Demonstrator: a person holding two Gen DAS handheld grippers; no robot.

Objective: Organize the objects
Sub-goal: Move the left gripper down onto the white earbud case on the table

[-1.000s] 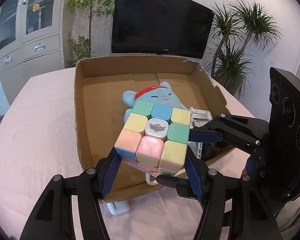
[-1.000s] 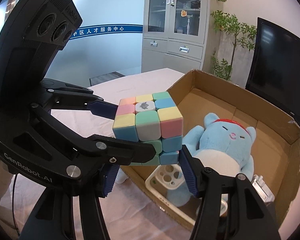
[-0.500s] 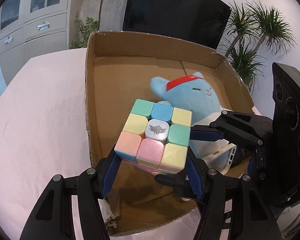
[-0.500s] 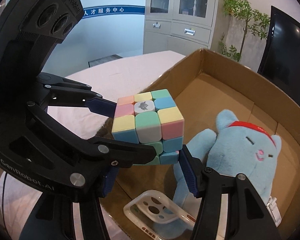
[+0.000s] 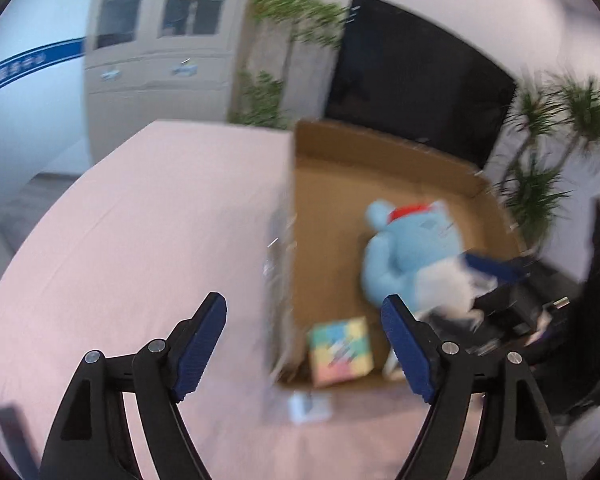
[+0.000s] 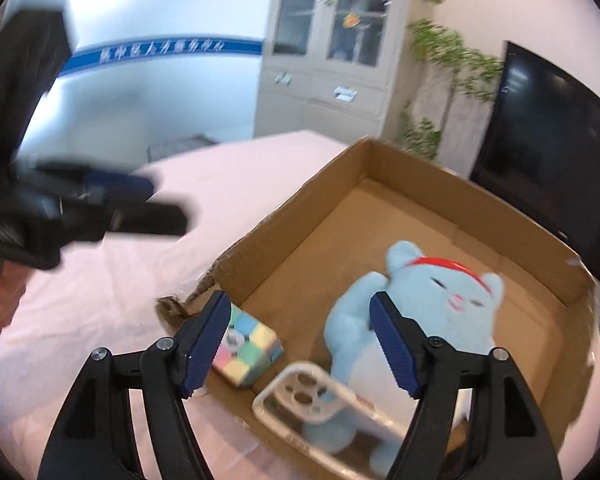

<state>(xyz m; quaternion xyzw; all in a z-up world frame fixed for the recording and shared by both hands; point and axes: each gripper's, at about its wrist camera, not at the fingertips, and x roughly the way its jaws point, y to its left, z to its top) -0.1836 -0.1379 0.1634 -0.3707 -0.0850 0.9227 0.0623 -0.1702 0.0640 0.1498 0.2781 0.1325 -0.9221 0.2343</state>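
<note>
Resting now on the floor of the cardboard box [image 6: 452,200]: one pastel puzzle cube [image 6: 246,350], lodged in the near left corner, just beside the box wall. Half a second ago both tools pinched it together above the box; it has since been let go.

Left tool [image 5: 304,350]: jaws have just been opening and stand wide apart, nothing between the pads. In its blurred view it looks down on the pink bench [image 5: 140,220] and the box's left wall, with the cube [image 5: 340,350] visible below inside the box.

Right tool [image 6: 300,344]: jaws likewise have just been opening, pads parted and empty, poised above the near edge of the box. The cube shows past its left finger, not touched by it.

Other contents of the box: blue plush toy [image 6: 420,320] with a red headband, lying on its back towards the right; clear phone case [image 6: 324,404] at the near edge, resting partly on the plush and close beside the cube.

Outside the box: small white object [image 5: 310,406] on the bench by the near wall, too blurred to identify.

Assessment: the cube's placement appears complete, freeing both tools for any item not yet boxed.
</note>
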